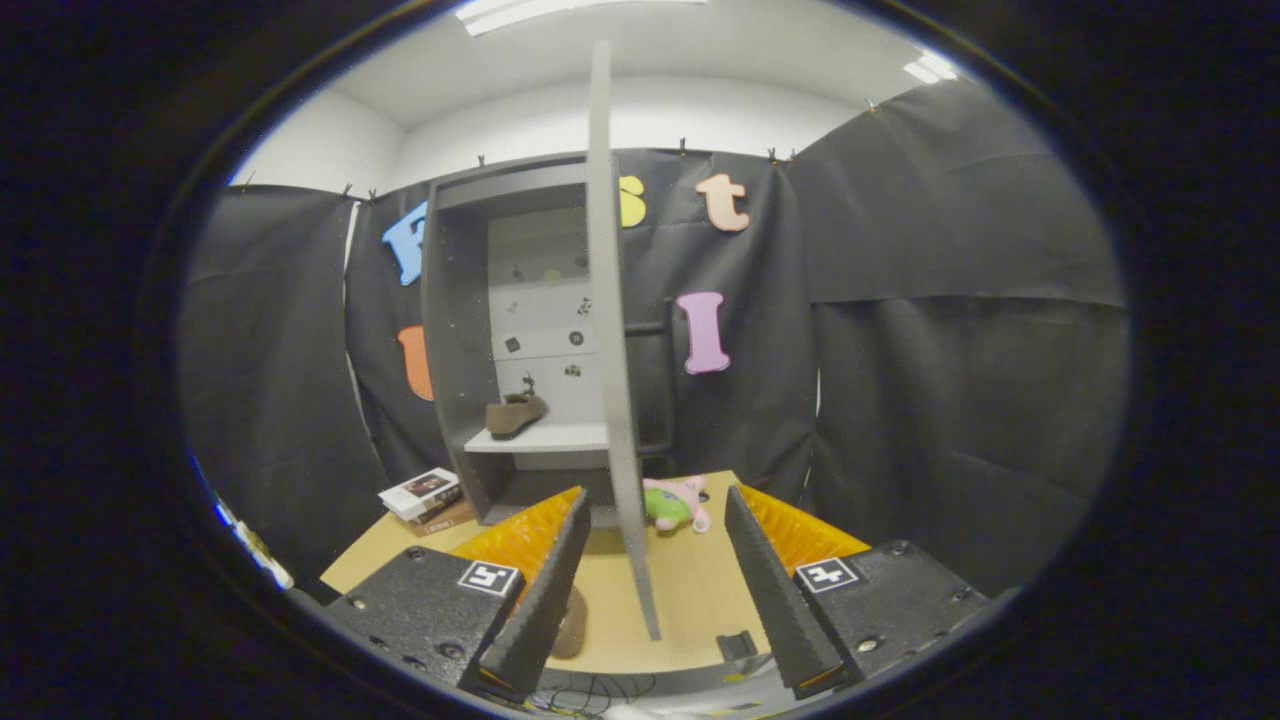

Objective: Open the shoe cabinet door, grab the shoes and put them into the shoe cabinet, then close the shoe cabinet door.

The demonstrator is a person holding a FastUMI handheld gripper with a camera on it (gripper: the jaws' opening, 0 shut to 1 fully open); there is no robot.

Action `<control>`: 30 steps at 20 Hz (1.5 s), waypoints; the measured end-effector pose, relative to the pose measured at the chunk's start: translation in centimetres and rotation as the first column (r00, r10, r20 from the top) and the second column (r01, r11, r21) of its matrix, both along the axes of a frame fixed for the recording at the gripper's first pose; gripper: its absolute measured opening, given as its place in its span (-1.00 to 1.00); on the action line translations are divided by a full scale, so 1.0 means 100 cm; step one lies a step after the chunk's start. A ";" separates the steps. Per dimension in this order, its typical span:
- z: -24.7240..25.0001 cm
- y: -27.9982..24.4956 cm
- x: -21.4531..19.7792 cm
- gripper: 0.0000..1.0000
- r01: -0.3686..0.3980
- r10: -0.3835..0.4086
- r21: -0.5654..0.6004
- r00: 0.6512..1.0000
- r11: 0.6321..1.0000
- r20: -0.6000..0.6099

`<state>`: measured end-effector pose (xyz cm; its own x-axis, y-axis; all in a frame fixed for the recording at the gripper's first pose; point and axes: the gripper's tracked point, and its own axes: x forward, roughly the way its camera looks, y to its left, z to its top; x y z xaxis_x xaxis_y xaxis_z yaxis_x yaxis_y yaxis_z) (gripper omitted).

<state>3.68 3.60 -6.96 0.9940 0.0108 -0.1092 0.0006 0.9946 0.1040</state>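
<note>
1. Shoe cabinet (455, 330) stands at the far side of the wooden table (690, 590), at 12 o'clock from the gripper, against the black booth wall.
2. Cabinet door (612, 330) is swung open toward the camera and seen edge-on; its lower edge reaches down between the two fingers without touching either.
3. Brown shoe (515, 413) rests on the white shelf (540, 438) inside the cabinet, at about 11 o'clock from the gripper, toe toward the open side.
4. Second brown item (572, 625) lies on the table just beside the left finger, partly hidden by it; cannot tell if it is the other shoe.
5. Gripper (660, 670): fingers spread wide apart, holding nothing, hovering above the table's near edge.
6. Plush toy (676, 503), pink and green, lies on the table just right of the door, at 12 to 1 o'clock, ahead of the fingers.
7. Stack of books (425, 497) sits at 10 o'clock, beside the cabinet's left foot.
</note>
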 end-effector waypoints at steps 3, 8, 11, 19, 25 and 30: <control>-0.047 0.056 0.003 0.73 -0.056 0.054 -0.034 0.996 0.998 -0.066; -0.130 0.127 0.033 0.76 -0.153 0.148 -0.019 0.973 0.988 -0.177; -0.193 0.151 0.065 0.76 -0.184 0.170 -0.030 0.950 0.983 -0.262; -0.332 0.180 0.149 0.76 -0.190 0.166 0.000 0.855 0.982 -0.492; -0.380 0.187 0.213 0.77 -0.148 0.159 0.065 0.808 0.987 -0.567; -0.389 0.195 0.254 0.62 -0.161 0.172 0.072 0.788 0.984 -0.590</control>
